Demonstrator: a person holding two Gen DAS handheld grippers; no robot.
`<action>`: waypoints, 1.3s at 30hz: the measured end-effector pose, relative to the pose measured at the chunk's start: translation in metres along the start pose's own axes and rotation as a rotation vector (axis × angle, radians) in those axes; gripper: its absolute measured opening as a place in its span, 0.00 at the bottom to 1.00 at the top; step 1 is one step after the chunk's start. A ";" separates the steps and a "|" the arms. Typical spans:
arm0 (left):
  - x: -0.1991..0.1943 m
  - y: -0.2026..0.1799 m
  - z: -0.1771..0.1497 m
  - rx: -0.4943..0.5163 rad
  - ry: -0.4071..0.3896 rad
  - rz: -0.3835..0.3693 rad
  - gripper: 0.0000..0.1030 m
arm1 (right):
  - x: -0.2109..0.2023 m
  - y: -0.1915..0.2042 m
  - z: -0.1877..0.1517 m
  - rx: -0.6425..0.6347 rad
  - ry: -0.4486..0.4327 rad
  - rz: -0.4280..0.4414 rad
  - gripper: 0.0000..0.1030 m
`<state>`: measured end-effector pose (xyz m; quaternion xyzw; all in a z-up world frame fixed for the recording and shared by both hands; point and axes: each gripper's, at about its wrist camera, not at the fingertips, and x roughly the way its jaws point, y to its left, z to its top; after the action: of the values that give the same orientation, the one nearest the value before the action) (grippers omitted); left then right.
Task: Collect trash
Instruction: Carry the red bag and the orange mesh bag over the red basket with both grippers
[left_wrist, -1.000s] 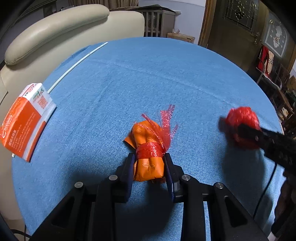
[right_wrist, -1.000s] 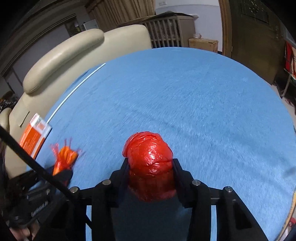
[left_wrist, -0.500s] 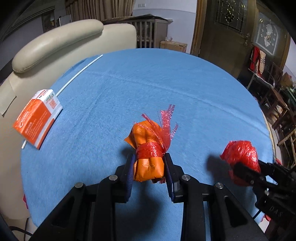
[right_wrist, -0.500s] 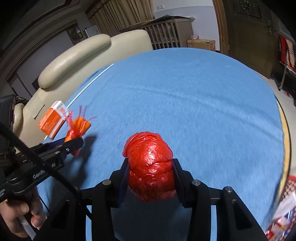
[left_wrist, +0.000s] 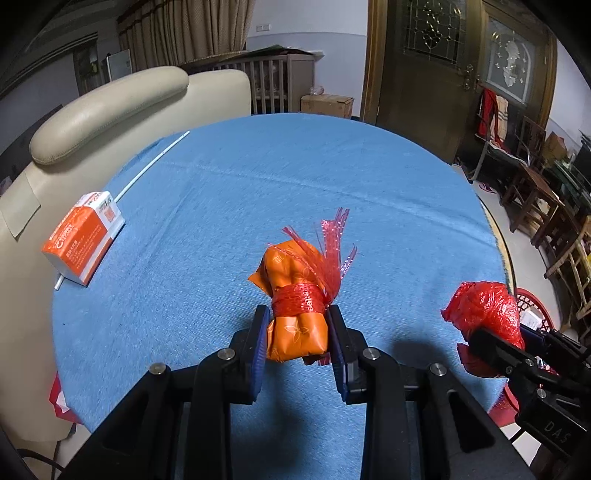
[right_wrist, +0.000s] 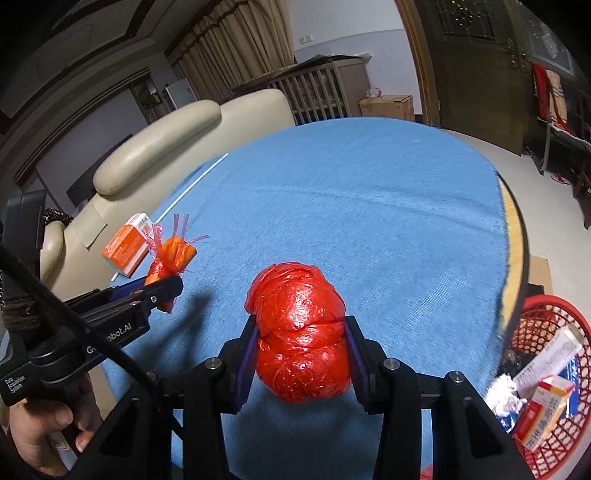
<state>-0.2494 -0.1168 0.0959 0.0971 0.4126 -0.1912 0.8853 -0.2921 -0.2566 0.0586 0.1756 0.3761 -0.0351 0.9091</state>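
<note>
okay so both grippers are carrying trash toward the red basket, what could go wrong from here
The left gripper pinches only the lower end of the orange bundle, so it could slip or swing out on the way.

The red basket sits low beside the table edge and already holds boxes; a careless release of the red bag might bounce off them or miss.

Both grippers travel close together, so the right gripper could bump the left one near the basket.
</note>
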 end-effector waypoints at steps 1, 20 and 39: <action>-0.001 -0.002 0.000 0.003 -0.002 0.000 0.31 | -0.003 -0.001 -0.002 0.004 -0.004 0.001 0.45; 0.009 -0.023 0.000 0.081 0.004 -0.024 0.31 | -0.028 -0.032 -0.018 0.083 -0.043 -0.010 0.45; 0.015 -0.059 0.009 0.191 0.000 -0.074 0.31 | -0.063 -0.084 -0.029 0.186 -0.107 -0.064 0.45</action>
<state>-0.2595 -0.1771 0.0892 0.1657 0.3960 -0.2622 0.8643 -0.3736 -0.3294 0.0587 0.2451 0.3275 -0.1080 0.9061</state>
